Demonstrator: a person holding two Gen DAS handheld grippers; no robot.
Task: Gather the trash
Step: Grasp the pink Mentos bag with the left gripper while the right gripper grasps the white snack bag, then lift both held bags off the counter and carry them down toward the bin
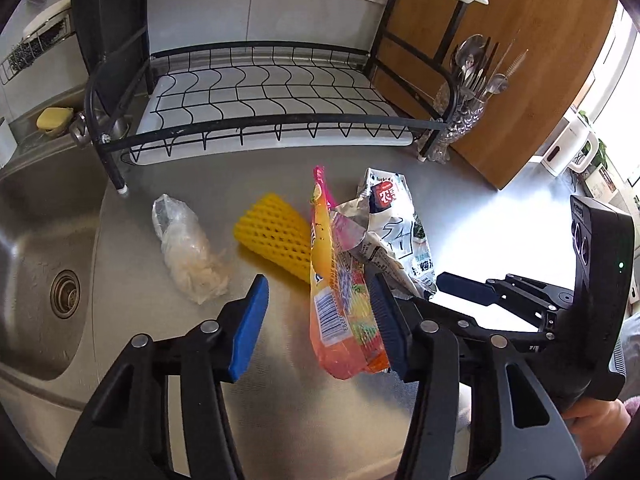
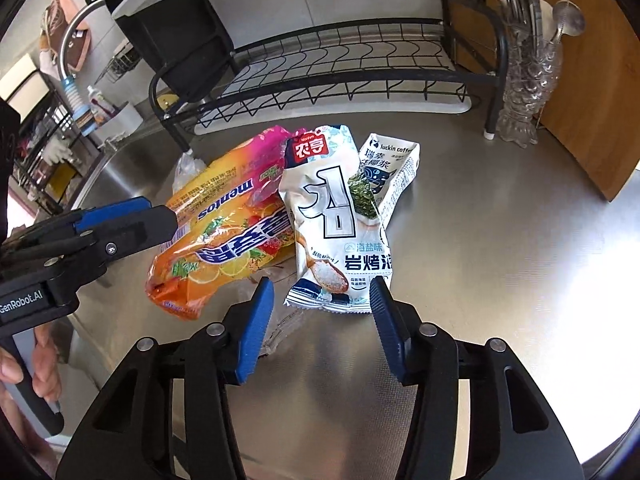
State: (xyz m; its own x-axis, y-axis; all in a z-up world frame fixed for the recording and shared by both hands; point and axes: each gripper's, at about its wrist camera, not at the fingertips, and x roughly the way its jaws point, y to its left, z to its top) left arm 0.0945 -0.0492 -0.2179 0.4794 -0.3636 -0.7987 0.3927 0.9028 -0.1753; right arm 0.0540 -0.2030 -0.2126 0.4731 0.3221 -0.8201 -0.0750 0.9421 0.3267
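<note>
1. Watching the left gripper, I see the orange Mentos bag standing up between its blue pads, low centre of the left wrist view; the right pad touches the wrapper, the left pad stands clear, so nothing is clamped yet.
2. The right gripper hangs with jaws parted around the lower edge of the white seaweed snack bag, centre of the right wrist view; its pads are not pressing either.
3. Behind that lies a Luckin coffee sachet, upper centre, partly under the seaweed bag.
4. Further left in the left wrist view I have a yellow foam fruit net and a crumpled clear plastic bag on the steel counter, near the sink.
5. My read: all of it is light, empty, crinkly film that will buckle and slide on glossy faces.
6. I'd pinch the flat sealed seams at the bag ends, not the puffy middles.
7. The foam net looks soft and springy; any squeeze across it should hold.
</note>
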